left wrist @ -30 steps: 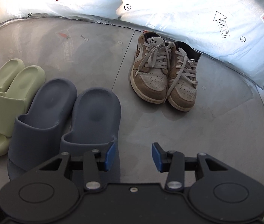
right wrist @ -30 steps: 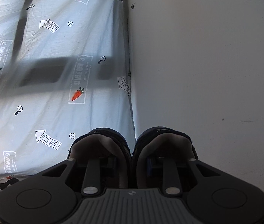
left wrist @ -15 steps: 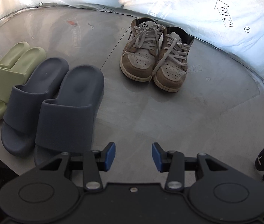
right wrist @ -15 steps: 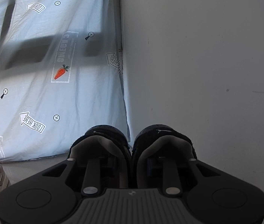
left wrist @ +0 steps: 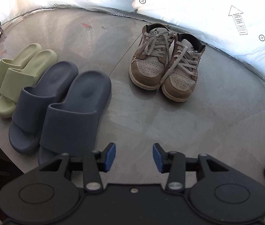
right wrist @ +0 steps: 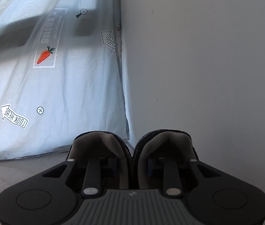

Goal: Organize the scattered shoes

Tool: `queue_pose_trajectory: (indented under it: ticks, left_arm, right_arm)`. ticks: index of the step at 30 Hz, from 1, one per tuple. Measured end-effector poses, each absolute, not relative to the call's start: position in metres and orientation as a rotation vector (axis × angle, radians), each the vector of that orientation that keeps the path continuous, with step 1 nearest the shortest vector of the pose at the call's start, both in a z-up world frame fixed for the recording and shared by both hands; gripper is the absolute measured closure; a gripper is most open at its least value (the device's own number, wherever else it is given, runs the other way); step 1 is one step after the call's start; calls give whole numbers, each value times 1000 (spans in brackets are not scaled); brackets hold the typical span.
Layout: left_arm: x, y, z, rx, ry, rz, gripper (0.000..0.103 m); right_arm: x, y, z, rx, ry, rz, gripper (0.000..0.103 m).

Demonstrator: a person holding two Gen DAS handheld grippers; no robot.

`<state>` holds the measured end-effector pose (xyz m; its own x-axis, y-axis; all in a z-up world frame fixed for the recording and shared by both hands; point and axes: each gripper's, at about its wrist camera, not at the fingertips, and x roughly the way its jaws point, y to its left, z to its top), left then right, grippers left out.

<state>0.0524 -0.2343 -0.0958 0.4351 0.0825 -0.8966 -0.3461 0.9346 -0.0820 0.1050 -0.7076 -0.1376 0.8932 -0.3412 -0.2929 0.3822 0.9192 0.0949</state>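
R claw (right wrist: 132,164) pinches the dark pair (right wrist: 132,155) by inner collars, held up near wall: soft, light, prob. floppy, so grip both collars deep; L claw (left wrist: 134,157) open, empty over bench (left wrist: 141,116) w/ paired slides (left wrist: 61,108), sneakers (left wrist: 165,65).

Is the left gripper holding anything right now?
No, the left gripper is open with bare floor between its blue fingertips, and the nearest dark blue slide lies apart to its left.
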Motion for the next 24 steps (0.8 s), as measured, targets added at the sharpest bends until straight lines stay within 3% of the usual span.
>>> queue_pose_trajectory:
  ticks: [24]
  left_arm:
    - [170,-321,-139,-209,1147,144,58]
  right_arm:
    - [344,-768,-214,140,771,-166,72]
